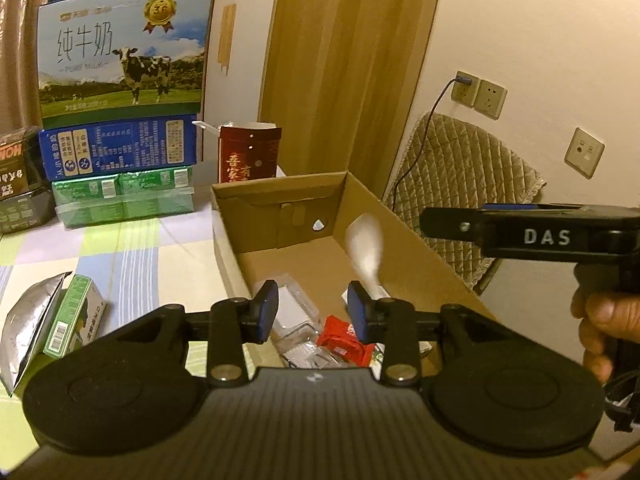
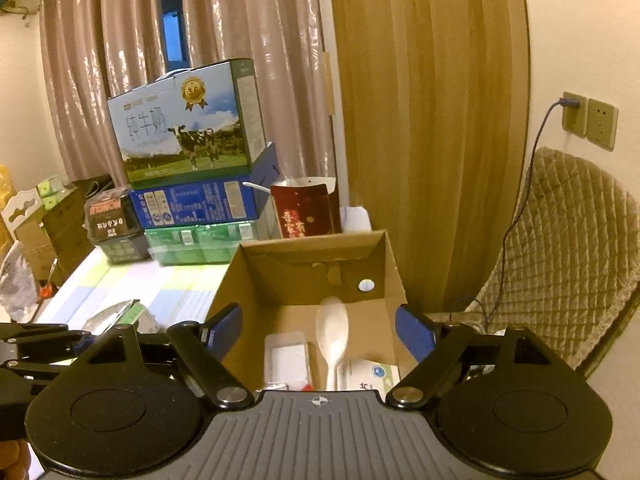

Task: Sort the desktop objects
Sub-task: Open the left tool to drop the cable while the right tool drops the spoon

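Observation:
An open cardboard box (image 1: 404, 240) (image 2: 394, 264) stands on the checked tablecloth. Inside lie a white plastic spoon (image 1: 366, 250) (image 2: 332, 336), a clear plastic tray (image 1: 296, 308) (image 2: 286, 356), a red packet (image 1: 344, 340) and a white paper packet (image 2: 372, 374). My left gripper (image 1: 314, 316) is open and empty above the box's near end. My right gripper (image 2: 318, 334) is open wide and empty over the box; its body shows in the left wrist view (image 1: 532, 234). A silver foil pouch (image 1: 30, 320) and a green carton (image 1: 76, 316) lie on the table left of the box.
Stacked milk cartons (image 1: 120, 80) (image 2: 188, 132) and dark boxes (image 1: 20, 176) stand at the back left. A red paper bag (image 1: 248, 152) (image 2: 306, 210) stands behind the box. A padded chair (image 1: 460, 184) (image 2: 568, 256) and a wall with sockets (image 1: 480, 94) are to the right.

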The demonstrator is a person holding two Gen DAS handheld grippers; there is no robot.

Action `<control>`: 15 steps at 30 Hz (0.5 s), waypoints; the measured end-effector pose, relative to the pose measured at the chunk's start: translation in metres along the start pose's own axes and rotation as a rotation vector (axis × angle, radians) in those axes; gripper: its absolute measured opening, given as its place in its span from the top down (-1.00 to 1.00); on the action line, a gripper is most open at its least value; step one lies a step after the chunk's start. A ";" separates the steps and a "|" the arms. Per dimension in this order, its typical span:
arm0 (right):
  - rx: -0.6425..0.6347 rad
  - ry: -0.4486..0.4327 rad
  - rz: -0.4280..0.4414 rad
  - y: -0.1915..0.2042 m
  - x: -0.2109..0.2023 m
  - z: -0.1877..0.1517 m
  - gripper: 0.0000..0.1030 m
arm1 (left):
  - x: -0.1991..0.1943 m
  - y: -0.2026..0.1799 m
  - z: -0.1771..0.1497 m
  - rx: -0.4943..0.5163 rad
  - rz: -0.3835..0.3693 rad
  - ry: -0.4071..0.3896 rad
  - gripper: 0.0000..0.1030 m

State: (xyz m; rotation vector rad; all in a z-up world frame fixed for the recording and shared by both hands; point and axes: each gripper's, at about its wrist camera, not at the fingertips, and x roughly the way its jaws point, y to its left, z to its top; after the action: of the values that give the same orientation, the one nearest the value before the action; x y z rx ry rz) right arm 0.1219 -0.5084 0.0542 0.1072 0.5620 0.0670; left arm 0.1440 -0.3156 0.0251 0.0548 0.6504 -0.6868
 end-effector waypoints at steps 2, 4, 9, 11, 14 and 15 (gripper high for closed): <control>0.006 0.002 -0.004 -0.001 -0.003 -0.003 -0.57 | -0.001 0.001 -0.002 -0.003 0.003 0.000 0.37; 0.009 0.005 -0.005 -0.002 -0.006 -0.005 -0.57 | -0.003 0.001 -0.005 -0.007 0.004 -0.001 0.34; 0.017 0.006 -0.005 0.000 -0.015 -0.009 -0.58 | -0.010 0.001 -0.009 -0.005 0.011 -0.002 0.23; 0.021 0.005 -0.003 0.001 -0.019 -0.011 -0.59 | -0.014 0.001 -0.009 -0.006 0.014 -0.005 0.17; 0.022 0.008 -0.003 0.006 -0.025 -0.013 -0.62 | -0.022 0.002 -0.009 -0.005 0.022 -0.013 0.06; 0.022 0.008 -0.002 0.008 -0.027 -0.014 -0.63 | -0.024 0.002 -0.009 -0.005 0.024 -0.016 0.01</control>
State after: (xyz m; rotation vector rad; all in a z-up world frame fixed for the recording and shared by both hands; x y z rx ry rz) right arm 0.0914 -0.5018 0.0572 0.1276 0.5710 0.0593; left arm 0.1265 -0.2976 0.0310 0.0524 0.6356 -0.6613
